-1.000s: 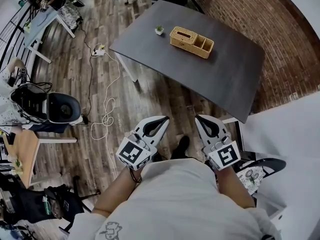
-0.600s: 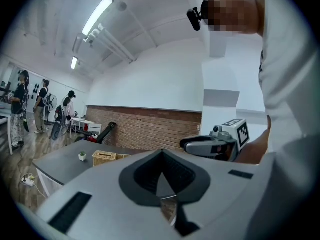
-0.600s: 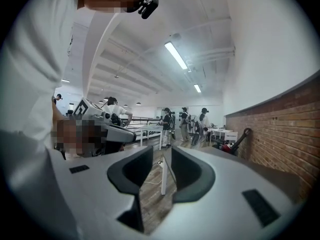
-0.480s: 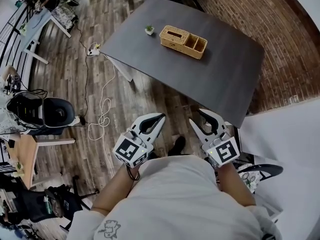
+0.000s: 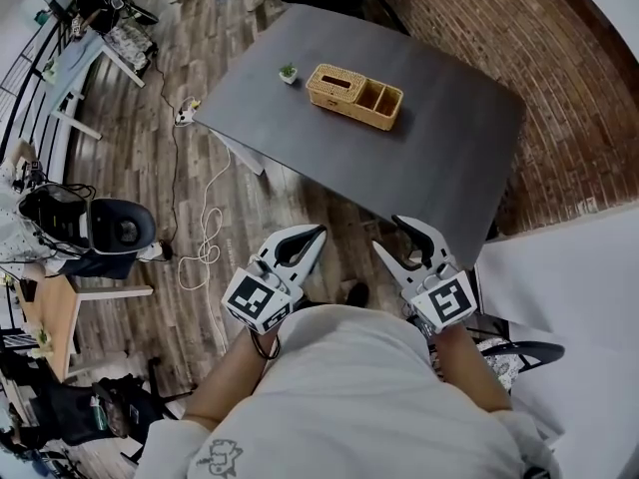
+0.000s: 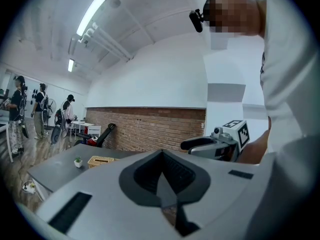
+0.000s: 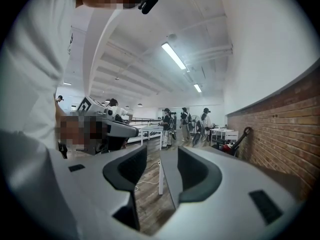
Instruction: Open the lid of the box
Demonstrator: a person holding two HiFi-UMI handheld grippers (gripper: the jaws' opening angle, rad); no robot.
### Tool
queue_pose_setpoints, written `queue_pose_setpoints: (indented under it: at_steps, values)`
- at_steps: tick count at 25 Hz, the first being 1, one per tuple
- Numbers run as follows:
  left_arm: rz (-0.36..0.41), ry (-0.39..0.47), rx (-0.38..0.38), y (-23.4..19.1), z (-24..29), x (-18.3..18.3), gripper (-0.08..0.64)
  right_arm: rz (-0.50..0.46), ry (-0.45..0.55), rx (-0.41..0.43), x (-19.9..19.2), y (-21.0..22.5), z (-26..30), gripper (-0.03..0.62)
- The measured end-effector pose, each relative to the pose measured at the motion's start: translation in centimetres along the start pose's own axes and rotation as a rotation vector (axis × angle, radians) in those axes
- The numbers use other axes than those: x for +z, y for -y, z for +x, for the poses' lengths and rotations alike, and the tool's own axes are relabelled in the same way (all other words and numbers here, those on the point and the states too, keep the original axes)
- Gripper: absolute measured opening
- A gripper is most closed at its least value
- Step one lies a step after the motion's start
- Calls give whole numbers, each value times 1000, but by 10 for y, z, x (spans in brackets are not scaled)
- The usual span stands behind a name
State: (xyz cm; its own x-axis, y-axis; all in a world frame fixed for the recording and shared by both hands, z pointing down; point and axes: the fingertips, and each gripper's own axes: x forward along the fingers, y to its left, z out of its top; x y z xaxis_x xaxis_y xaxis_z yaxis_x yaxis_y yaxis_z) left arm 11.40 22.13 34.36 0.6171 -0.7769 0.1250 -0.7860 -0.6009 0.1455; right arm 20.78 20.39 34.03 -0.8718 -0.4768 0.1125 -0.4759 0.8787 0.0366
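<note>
Clearly the approach is the step in hand: the woven box [image 5: 354,96] sits well apart from the person, on the far part of the dark table [image 5: 439,158], just beside a small potted plant [image 5: 288,72], with its slotted lid lying flat and untouched. Both tools are held close to the body. The left gripper [image 5: 318,232] has its jaws pressed together on nothing. The right gripper [image 5: 387,234] has its jaws opening with only floor and room visible between them. To do this well, the person probably needs to step up to the near table edge and bring the right gripper down at the lid's rim with the jaws already spread. The closed left gripper can then press on the open-compartment end, so the light box does not slide or tip toward the plant. From here, which edge of the lid lifts cannot be made out. Against the earlier head view, the right jaws were together and now stand apart. The left gripper looks unchanged, and the table and box sit slightly lower and further left in view.
</note>
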Motion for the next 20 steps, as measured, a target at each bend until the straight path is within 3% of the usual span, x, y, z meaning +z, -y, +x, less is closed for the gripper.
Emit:
queue_pose_setpoints:
  at_steps: [11, 20]
  values:
    - [13, 17, -31, -11, 27, 12, 11, -10, -4, 21, 0, 13, 21, 201]
    - [-12, 21, -64, -64, 38, 16, 11, -5, -44, -2, -1, 29, 71, 201]
